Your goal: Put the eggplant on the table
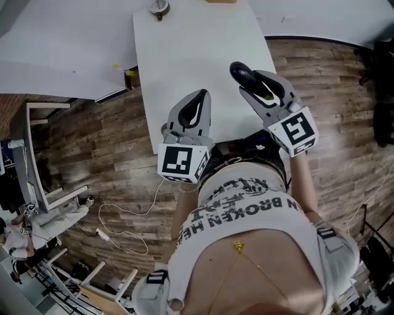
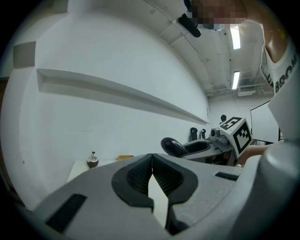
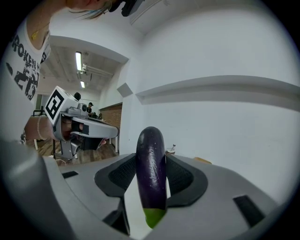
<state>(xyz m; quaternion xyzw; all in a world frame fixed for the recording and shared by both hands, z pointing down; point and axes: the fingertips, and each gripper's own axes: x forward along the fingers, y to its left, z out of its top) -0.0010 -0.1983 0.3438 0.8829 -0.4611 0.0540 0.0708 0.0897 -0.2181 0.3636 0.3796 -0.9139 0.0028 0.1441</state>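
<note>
A dark purple eggplant [image 3: 151, 171] with a green stem end stands lengthwise between the pads of my right gripper [image 3: 151, 157], which is shut on it. In the head view its rounded end [image 1: 242, 74] sticks out past the right gripper [image 1: 251, 81], held above the near right part of the white table [image 1: 184, 49]. My left gripper [image 1: 198, 101] hovers over the table's near edge, shut, its tips touching with nothing between them [image 2: 151, 158]. The left gripper view shows the eggplant [image 2: 172, 146] to the right of it.
A small brown bowl-like object [image 1: 159, 7] and a yellowish thing [image 2: 125, 157] sit at the table's far end. Wooden floor surrounds the table, with a white cable [image 1: 123, 215] and a shelf frame [image 1: 37, 154] at the left. A white wall stands behind the table.
</note>
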